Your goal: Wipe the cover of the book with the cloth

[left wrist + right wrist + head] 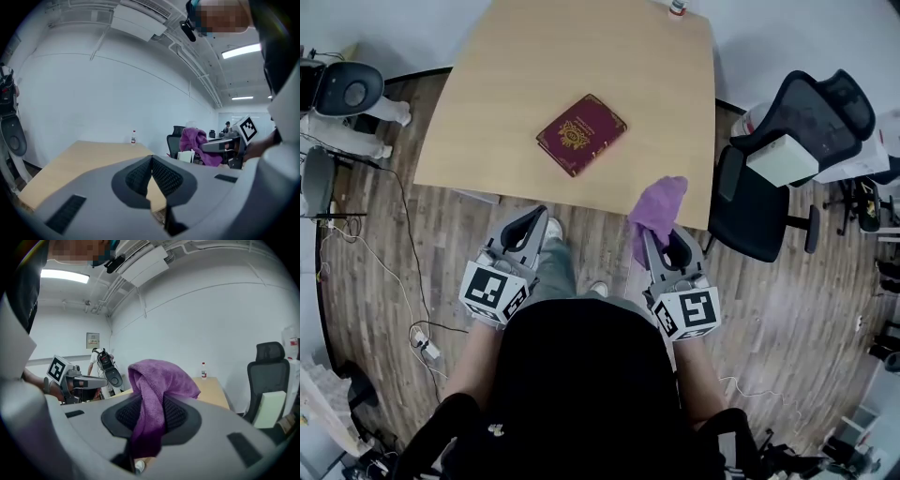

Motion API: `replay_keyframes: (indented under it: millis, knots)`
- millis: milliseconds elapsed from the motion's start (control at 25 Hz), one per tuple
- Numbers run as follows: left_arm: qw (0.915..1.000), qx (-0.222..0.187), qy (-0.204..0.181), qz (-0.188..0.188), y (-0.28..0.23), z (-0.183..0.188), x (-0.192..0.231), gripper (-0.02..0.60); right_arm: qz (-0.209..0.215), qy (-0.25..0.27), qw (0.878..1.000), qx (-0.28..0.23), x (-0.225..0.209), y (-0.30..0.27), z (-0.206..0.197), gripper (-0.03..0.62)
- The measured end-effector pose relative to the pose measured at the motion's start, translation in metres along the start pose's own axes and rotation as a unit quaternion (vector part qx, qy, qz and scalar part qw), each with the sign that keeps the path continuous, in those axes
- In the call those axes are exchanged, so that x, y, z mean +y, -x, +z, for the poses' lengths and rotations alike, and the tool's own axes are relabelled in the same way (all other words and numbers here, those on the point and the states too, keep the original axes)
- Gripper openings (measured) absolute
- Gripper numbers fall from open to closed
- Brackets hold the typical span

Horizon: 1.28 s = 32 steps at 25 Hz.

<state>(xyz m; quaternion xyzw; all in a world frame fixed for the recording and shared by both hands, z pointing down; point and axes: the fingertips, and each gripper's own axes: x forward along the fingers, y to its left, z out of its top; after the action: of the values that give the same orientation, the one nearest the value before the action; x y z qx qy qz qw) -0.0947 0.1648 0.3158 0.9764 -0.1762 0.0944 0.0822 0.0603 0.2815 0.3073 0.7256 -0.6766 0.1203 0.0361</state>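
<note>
Two grippers, both short of the book, at about the near edge of the table point(497, 66).

Right gripper point(659, 239): fingers closed on the purple cloth point(662, 202). It is pinched between the pads, bunched up above the fingertips with a tail hanging below them.

Left gripper point(539, 217): fingers closed tip to tip, nothing between them.

Book point(580, 133): dark red with a gold emblem, flat and shut on the table. It lies ahead of both sets of fingertips, somewhat nearer the left ones and well apart from the cloth. Cloth and cover are not touching.

Progress: cloth in hand, done. Wiping appears not yet begun.

Left to do: bring the cloth forward and across onto the cover, press, and stroke over it. The left fingers could steady the book. The cover is too small in the head view to judge dust or marks.
</note>
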Motion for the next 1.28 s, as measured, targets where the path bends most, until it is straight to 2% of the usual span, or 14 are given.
replay_keyframes:
  millis: [280, 480, 640, 840, 1040, 1280]
  knots:
    - [0.9995, 0.020, 0.017, -0.019, -0.044, -0.002, 0.069, 0.018, -0.028, -0.010, 0.999, 0.022, -0.013, -0.073, 0.008, 0.118]
    - [0.9980, 0.039, 0.022, -0.045, -0.067, -0.006, 0.110, 0.018, -0.052, -0.025, 0.998, 0.034, -0.019, -0.118, 0.009, 0.118]
    - [0.9960, 0.053, 0.030, -0.066, -0.084, -0.009, 0.138, 0.018, -0.066, -0.018, 0.996, 0.050, -0.016, -0.147, 0.012, 0.118]
    - [0.9919, 0.077, 0.021, -0.099, -0.101, -0.022, 0.157, 0.018, -0.077, -0.009, 0.994, 0.072, -0.015, -0.176, 0.010, 0.118]
    - [0.9870, 0.109, 0.025, -0.115, -0.118, -0.039, 0.162, 0.018, -0.079, -0.008, 0.991, 0.105, -0.022, -0.197, -0.002, 0.120]
    - [0.9816, 0.154, 0.061, -0.096, -0.135, -0.060, 0.174, 0.018, -0.062, -0.009, 0.987, 0.147, -0.037, -0.225, -0.020, 0.121]
